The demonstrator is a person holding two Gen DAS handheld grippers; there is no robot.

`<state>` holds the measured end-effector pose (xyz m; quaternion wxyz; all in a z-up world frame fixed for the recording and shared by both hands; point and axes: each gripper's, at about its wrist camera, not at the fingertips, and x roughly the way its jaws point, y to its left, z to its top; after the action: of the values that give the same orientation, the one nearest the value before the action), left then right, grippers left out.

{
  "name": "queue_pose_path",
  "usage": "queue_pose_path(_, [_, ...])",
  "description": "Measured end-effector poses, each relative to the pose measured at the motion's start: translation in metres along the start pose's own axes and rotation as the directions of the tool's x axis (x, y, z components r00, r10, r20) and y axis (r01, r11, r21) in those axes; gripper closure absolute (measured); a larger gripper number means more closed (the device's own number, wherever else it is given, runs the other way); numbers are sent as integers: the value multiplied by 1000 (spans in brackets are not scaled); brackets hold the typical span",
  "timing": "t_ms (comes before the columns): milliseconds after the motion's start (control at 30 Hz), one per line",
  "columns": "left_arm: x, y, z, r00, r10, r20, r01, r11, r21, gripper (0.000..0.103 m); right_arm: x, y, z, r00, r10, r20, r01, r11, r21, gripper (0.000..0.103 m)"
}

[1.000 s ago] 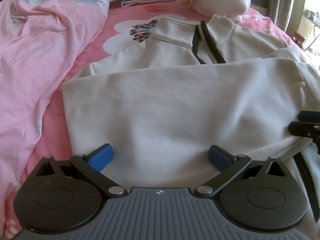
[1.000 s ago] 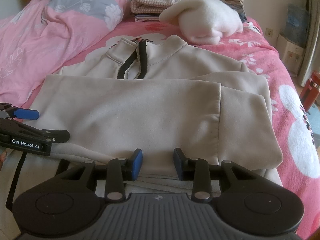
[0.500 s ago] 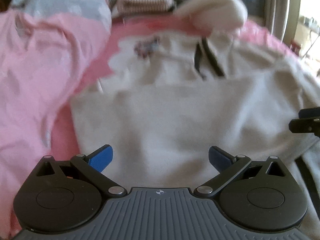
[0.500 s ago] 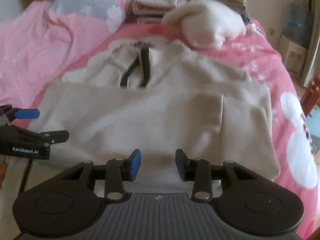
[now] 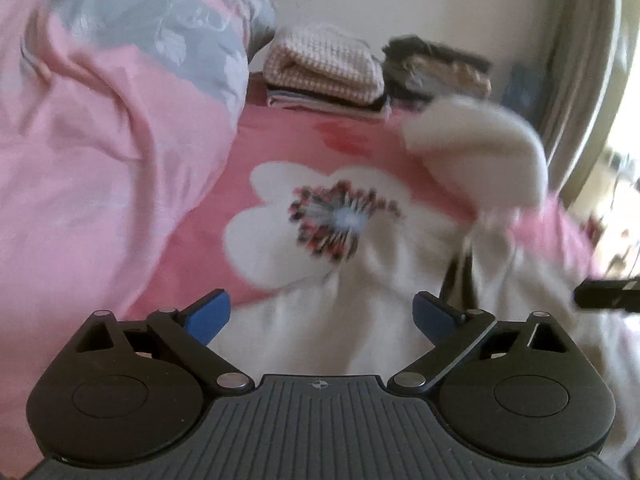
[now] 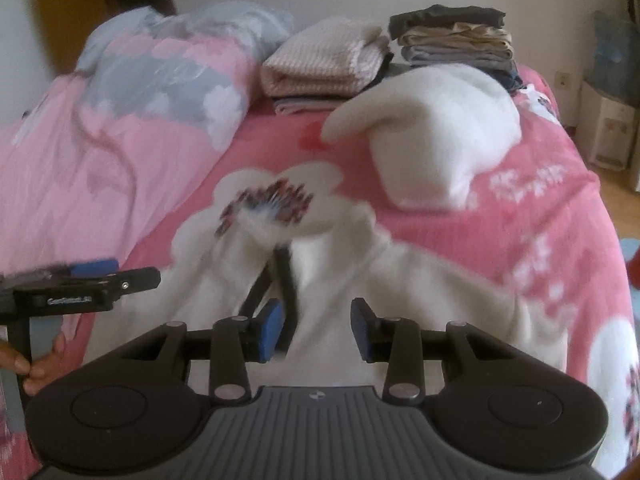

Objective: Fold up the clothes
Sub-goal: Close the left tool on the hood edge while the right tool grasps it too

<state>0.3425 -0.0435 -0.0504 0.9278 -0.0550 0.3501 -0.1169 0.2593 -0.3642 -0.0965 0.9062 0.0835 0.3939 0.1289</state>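
Observation:
A beige sweatshirt [image 5: 360, 320] with a dark zip at the neck [image 6: 280, 276] lies flat on the pink flowered bed; both views are blurred by motion. My left gripper [image 5: 320, 308] hovers over its left shoulder area, open wide, with nothing between its blue pads. My right gripper [image 6: 318, 324] is above the collar, its jaws partly apart, and only cloth lying below shows in the gap. The left gripper [image 6: 92, 280] shows at the left edge of the right wrist view, held by a person's hand [image 6: 40, 368]. The right gripper's tip [image 5: 608, 298] shows at the right edge of the left wrist view.
A white fleece garment [image 6: 432, 140] lies bunched beyond the collar. Two stacks of folded clothes [image 6: 324, 64] [image 6: 456, 36] stand at the head of the bed. A pink and grey duvet [image 5: 100, 160] is heaped on the left. The bed's edge drops off to the right [image 6: 612, 208].
Both grippers have lifted and travelled forward, from over the folded lower body of the sweatshirt to over its collar. The jaws look as far apart as before.

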Motion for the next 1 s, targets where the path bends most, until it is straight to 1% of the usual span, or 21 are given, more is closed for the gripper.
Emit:
queue_pose_path(133, [38,0,23,1000,-12,-29,10,997,-79,6,34,-18,36,998,55,-23,-52,992,115,63])
queue_pose_path(233, [67,-2,36,996,-48,-78,37,989,-144,10,60,-26,55,998,35,-46,-28,991,131,61])
queue_pose_path(300, [82,-3,40,992,-62,-110,42,984,-173,17,77,-31,65,997,29,-66,-19,989,145,60])
queue_pose_path(433, [107,-6,41,984,-63,-167,26,976,-217,28,110,-40,75,993,-21,-118,41,985,168,60])
queue_pose_path(467, [111,-7,40,983,-65,-172,25,973,-229,33,115,-43,75,991,-15,-133,38,984,176,60])
queue_pose_path(500, [113,-8,39,982,-69,-173,26,970,-240,38,120,-46,75,989,-9,-147,36,982,184,60])
queue_pose_path(533, [115,-9,38,983,-68,-172,24,969,-245,40,125,-47,75,987,-7,-161,38,981,191,60])
queue_pose_path(633, [117,-14,36,988,-53,-148,18,973,-229,56,136,-50,72,982,1,-190,39,977,209,61])
queue_pose_path(700, [117,-16,36,988,-71,-137,39,975,-219,79,138,-52,70,982,12,-190,30,975,219,67])
queue_pose_path(733, [117,-19,36,988,-77,-136,47,976,-213,81,138,-52,69,982,19,-187,23,975,219,72])
queue_pose_path(767, [115,-21,36,988,-80,-130,53,978,-202,83,137,-51,68,983,25,-184,16,975,220,82])
queue_pose_path(833, [109,-25,36,991,-83,-109,63,982,-177,85,130,-47,67,986,25,-167,8,981,193,85])
queue_pose_path(900, [97,-26,36,992,-98,-81,85,984,-155,88,120,-42,68,988,42,-146,-19,987,158,88])
queue_pose_path(1000, [74,-29,37,990,-133,-39,128,986,-107,90,99,-33,67,991,57,-124,-47,996,80,89])
